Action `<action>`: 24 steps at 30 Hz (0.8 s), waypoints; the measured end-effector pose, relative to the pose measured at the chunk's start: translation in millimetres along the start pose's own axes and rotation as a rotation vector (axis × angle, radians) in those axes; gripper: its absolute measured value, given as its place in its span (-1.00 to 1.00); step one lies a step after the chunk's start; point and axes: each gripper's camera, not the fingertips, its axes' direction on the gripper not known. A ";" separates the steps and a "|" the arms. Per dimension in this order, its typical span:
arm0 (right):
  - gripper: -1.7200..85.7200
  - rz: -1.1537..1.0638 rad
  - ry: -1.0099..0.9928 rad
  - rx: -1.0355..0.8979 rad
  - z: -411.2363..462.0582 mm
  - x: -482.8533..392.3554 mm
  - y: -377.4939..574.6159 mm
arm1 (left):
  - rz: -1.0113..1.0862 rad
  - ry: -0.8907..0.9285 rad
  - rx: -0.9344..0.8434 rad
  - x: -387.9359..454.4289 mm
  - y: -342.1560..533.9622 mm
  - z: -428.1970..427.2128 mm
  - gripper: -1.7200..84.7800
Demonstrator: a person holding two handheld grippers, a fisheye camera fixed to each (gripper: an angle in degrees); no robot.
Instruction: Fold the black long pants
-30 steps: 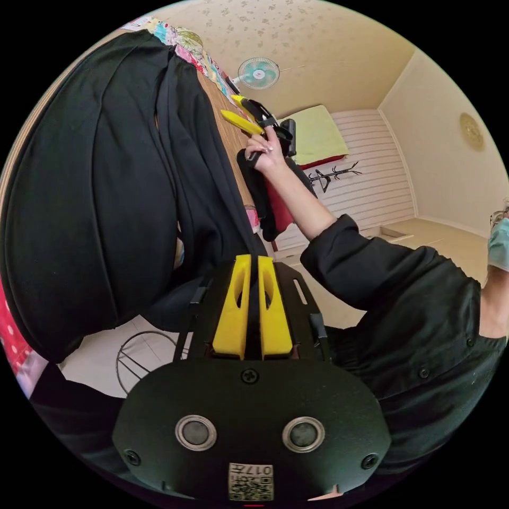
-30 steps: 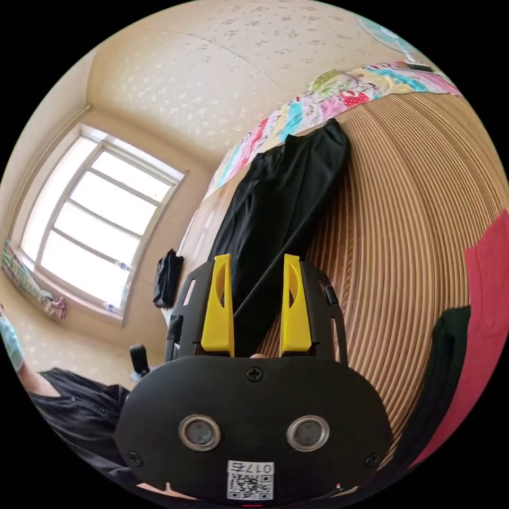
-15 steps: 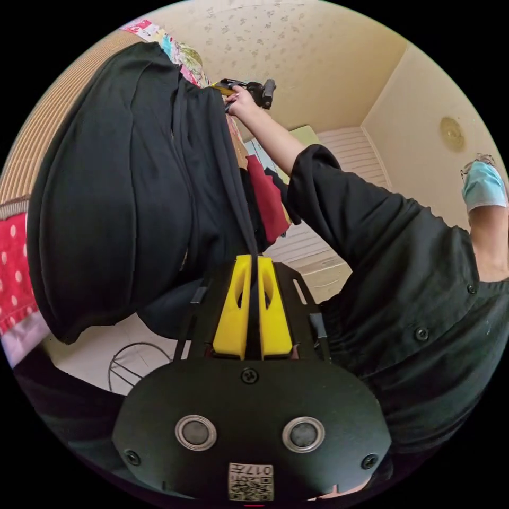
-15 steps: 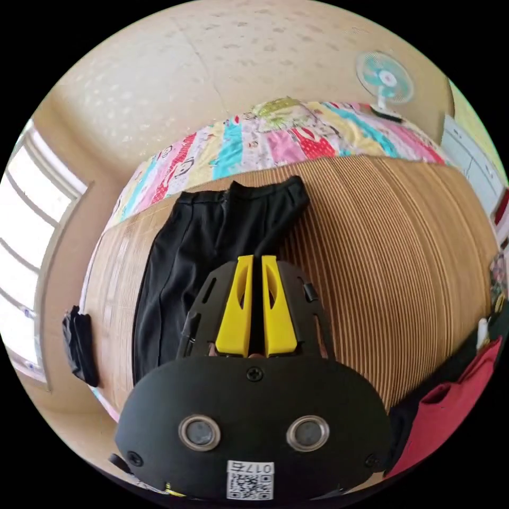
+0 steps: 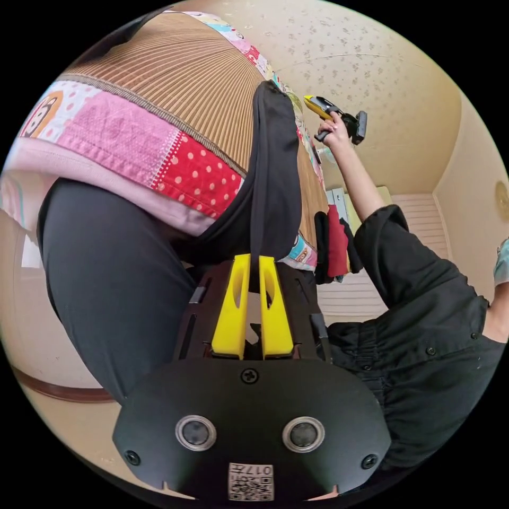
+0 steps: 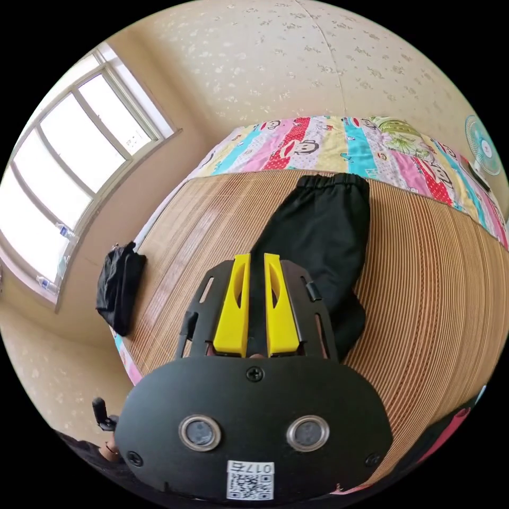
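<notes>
the left gripper (image 5: 253,261) pinches a fold of the black long pants (image 5: 271,180) at the bed's edge; the right gripper (image 6: 256,260) clamps the pants over the bamboo mat (image 6: 429,297)

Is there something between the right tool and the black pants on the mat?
Nothing visible. In the right gripper view, the right tool sits directly over the pants, jaws nearly closed with dark cloth showing between them. The mat around the pants is bare; a black bundle lies apart, near the mat's edge.
</notes>
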 end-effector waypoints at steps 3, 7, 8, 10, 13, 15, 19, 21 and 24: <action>-0.87 -0.052 -0.011 -0.024 -21.2 8.9 101.0 | 0.016 0.015 -0.009 7.1 3.0 7.3 -0.82; -0.85 -0.029 -0.085 -0.046 -57.3 21.1 221.1 | 0.074 0.011 0.034 25.5 -1.2 8.1 -0.76; -0.84 -0.030 -0.113 -0.041 -69.0 20.8 257.8 | 0.101 0.016 0.054 32.7 -5.6 7.7 -0.76; -0.81 -0.005 -0.144 -0.043 -81.0 18.8 302.4 | 0.142 -0.004 0.070 44.8 -15.8 9.3 -0.76; -0.76 0.047 -0.207 -0.090 -85.6 10.0 352.0 | 0.189 -0.054 0.077 67.4 -38.2 17.0 -0.76; -0.74 0.065 -0.189 -0.109 -83.8 0.9 378.5 | 0.207 -0.087 0.067 81.0 -49.9 26.5 -0.76; -0.76 0.071 -0.255 -0.157 -76.9 -3.5 397.4 | 0.228 -0.193 -0.006 107.1 -63.3 63.6 -0.76; -0.79 0.019 -0.249 -0.248 -65.8 -8.6 403.2 | 0.209 -0.222 -0.077 110.1 -63.9 88.3 -0.78; -0.84 0.073 -0.264 -0.231 -73.6 -1.8 415.1 | 0.208 -0.291 -0.067 123.7 -48.7 100.3 -0.86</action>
